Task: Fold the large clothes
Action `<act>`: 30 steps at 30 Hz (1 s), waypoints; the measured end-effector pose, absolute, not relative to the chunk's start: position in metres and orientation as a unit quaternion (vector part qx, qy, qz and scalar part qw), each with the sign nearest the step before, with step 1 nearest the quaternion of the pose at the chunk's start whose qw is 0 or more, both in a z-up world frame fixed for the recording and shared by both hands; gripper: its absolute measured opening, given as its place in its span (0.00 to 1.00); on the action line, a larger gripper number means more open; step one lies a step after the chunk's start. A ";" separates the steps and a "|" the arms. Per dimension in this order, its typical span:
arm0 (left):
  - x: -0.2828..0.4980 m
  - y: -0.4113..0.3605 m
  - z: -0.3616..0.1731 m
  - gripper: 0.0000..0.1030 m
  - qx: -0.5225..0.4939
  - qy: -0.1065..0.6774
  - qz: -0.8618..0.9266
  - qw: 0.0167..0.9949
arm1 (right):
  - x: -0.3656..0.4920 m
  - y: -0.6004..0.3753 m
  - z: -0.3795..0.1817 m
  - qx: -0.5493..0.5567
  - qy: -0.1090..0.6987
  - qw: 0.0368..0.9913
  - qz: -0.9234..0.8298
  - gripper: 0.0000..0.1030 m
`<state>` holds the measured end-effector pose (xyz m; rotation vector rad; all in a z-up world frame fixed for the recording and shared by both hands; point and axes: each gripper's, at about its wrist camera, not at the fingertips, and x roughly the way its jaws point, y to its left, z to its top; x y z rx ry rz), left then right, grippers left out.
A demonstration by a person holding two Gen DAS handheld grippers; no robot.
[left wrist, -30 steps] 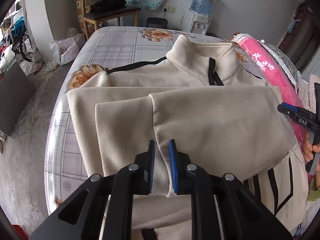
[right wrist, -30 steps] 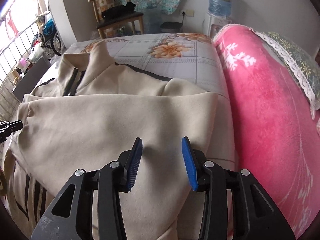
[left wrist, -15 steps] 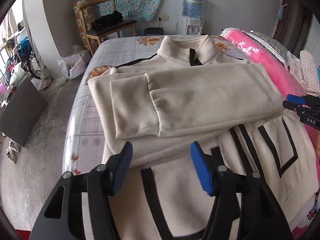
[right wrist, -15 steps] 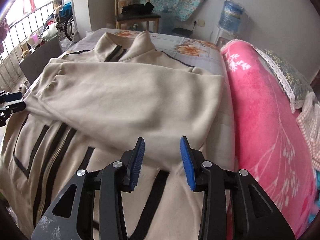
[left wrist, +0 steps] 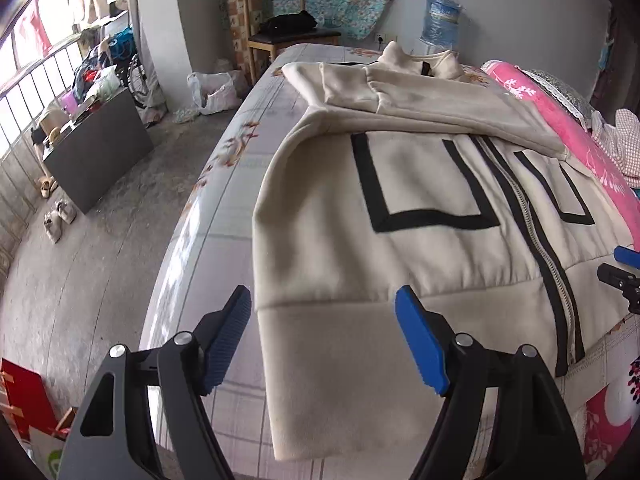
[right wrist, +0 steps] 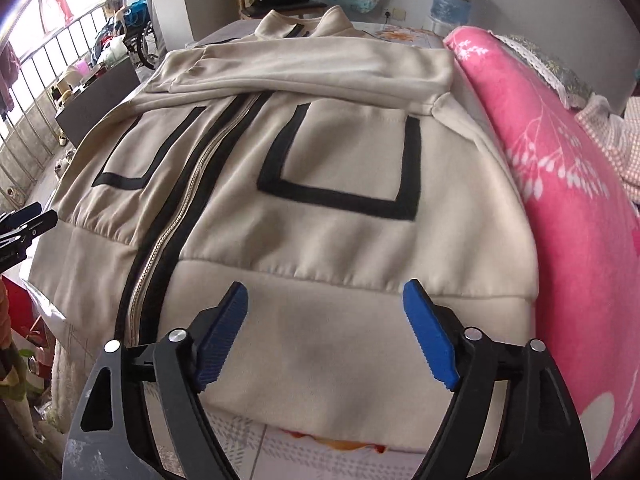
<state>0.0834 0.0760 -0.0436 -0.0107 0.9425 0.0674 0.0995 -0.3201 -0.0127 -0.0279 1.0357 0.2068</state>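
Your left gripper (left wrist: 324, 332) and right gripper (right wrist: 326, 330) are both opening wide over the cream jacket's (right wrist: 320, 200) hem, gripping nothing; the jacket fills mid-frame on the bed (left wrist: 208, 248), sleeves folded across its chest.

pink blanket (right wrist: 560, 184), wooden chair (left wrist: 276, 20), water bottle (left wrist: 442, 20)

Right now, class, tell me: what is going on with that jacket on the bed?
A person is folding a cream jacket on a bed with a hand-held gripper in each hand. Both sleeves already lie folded across the chest. The left gripper and the right gripper hover over the hem band at the near edge, one towards each side. Their jaws are opening and neither pinches any cloth. The bottom has not yet been folded up.
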 end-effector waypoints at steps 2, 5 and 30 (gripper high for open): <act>0.071 0.082 -0.050 0.71 -0.022 0.451 0.041 0.891 | 0.091 -0.314 -0.019 -0.023 0.497 0.863 0.089 0.79; 0.060 0.087 -0.061 0.71 -0.028 0.455 0.050 0.889 | 0.079 -0.304 -0.023 -0.042 0.489 0.868 0.080 0.87; 0.084 0.142 -0.066 0.33 -0.232 0.418 -0.060 0.876 | 0.067 -0.306 -0.031 -0.002 0.488 0.871 0.060 0.92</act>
